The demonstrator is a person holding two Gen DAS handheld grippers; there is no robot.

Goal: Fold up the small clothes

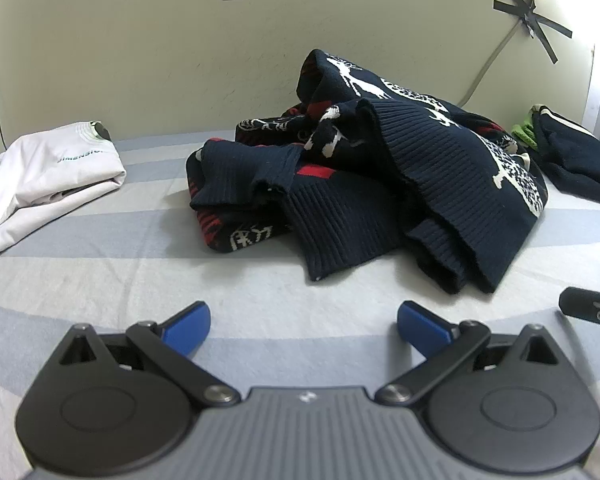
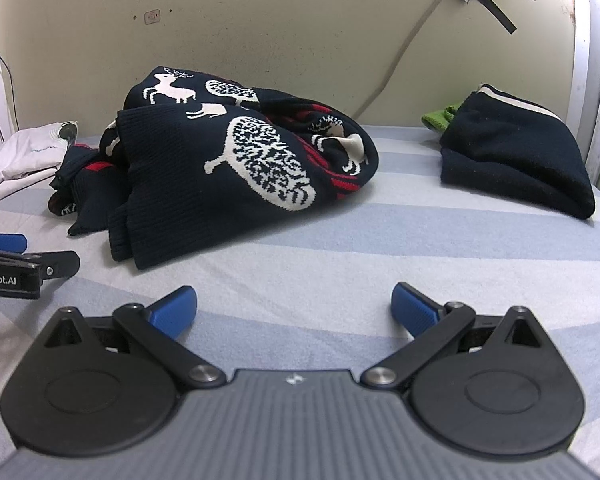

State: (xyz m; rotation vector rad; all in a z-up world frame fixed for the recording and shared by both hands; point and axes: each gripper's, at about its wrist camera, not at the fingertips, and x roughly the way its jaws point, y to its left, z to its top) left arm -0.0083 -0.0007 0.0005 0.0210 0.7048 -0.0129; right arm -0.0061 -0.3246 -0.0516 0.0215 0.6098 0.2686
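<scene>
A crumpled navy knit sweater (image 1: pixel 380 176) with white deer and tree patterns and red stripes lies heaped in the middle of the striped bed sheet (image 1: pixel 120 256). In the right wrist view the same sweater (image 2: pixel 220 168) sits ahead and left. My left gripper (image 1: pixel 304 322) hovers open just short of the sweater's ribbed hem, nothing between its blue fingers. My right gripper (image 2: pixel 294 308) is open too, over bare sheet (image 2: pixel 380 248) to the right of the heap. Each gripper shows at the edge of the other's view.
A folded white shirt (image 1: pixel 48 172) lies at the far left. A folded dark garment (image 2: pixel 516 152) with a green cloth (image 2: pixel 438 120) behind it lies at the far right. A cream wall (image 1: pixel 180 60) with a taped cable runs behind the bed.
</scene>
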